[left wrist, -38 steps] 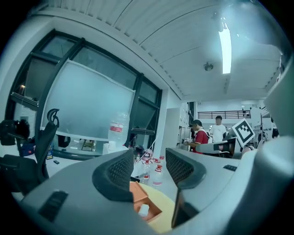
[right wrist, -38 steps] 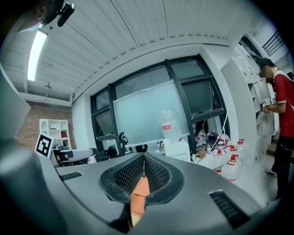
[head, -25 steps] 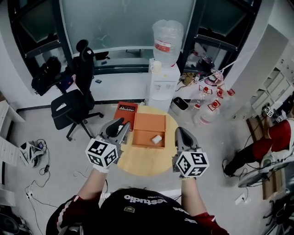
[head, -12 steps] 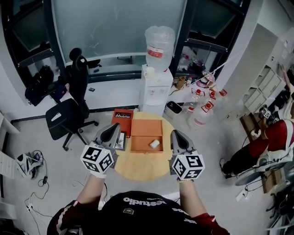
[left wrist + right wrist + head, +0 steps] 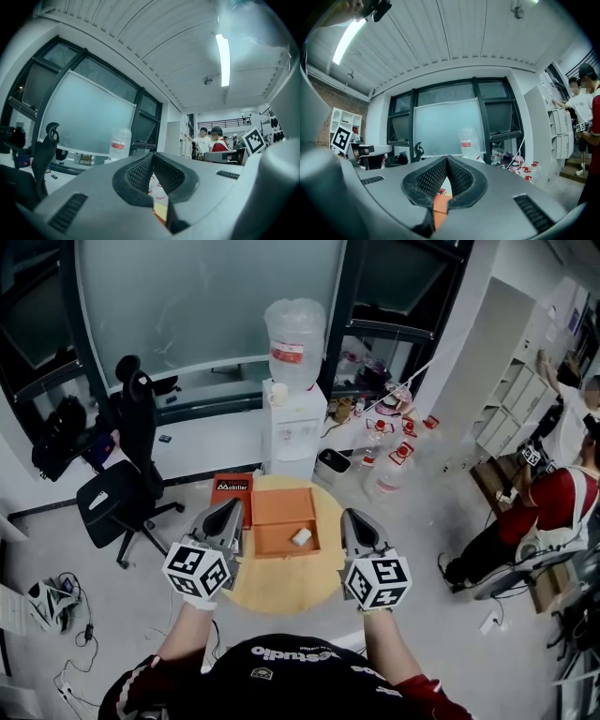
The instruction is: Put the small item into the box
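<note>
The orange box (image 5: 284,507) lies open on the round wooden table (image 5: 281,585). A small white item (image 5: 301,536) rests in its near half. My left gripper (image 5: 232,507) hovers left of the box, its jaws having just closed with nothing between them; its tips meet in the left gripper view (image 5: 152,154). My right gripper (image 5: 349,517) hovers right of the box, also shut and empty, with its tips touching in the right gripper view (image 5: 446,157). Under those tips a strip of the orange box (image 5: 440,206) shows. Both grippers point level, above the table.
A red booklet (image 5: 232,488) lies left of the box. Behind the table stand a water dispenser (image 5: 293,418) and several bottles (image 5: 386,460) on the floor. An office chair (image 5: 117,488) is at the left. A person in red (image 5: 539,517) sits at the right.
The left gripper's jaws, apart a second ago, have closed empty. Both grippers have lifted a little and stay on either side of the box. The head view has swung rightward.
</note>
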`<state>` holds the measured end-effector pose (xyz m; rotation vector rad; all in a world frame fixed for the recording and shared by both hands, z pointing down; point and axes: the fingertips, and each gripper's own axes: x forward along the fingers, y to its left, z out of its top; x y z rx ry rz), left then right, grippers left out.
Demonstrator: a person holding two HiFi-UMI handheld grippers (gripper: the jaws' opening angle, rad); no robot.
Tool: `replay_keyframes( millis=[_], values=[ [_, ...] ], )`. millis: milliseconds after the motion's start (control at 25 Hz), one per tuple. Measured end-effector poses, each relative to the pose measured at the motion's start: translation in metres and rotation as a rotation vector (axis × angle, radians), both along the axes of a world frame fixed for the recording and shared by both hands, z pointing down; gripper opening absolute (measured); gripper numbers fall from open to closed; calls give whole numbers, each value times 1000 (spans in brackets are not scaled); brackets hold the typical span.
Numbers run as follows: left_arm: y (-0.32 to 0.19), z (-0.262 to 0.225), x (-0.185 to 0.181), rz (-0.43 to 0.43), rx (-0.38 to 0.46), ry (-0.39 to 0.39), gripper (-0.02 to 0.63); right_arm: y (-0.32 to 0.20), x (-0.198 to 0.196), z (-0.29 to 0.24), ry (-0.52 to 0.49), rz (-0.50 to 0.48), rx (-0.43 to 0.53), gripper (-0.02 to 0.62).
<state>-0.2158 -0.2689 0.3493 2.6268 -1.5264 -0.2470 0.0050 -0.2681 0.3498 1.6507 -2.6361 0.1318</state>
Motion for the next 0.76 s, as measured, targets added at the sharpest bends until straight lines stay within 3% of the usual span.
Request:
replay_keyframes(
  millis=[760],
  values=[
    [5, 1, 10, 32, -12, 4, 18, 12, 7, -5, 2, 28, 3, 26]
  ],
)
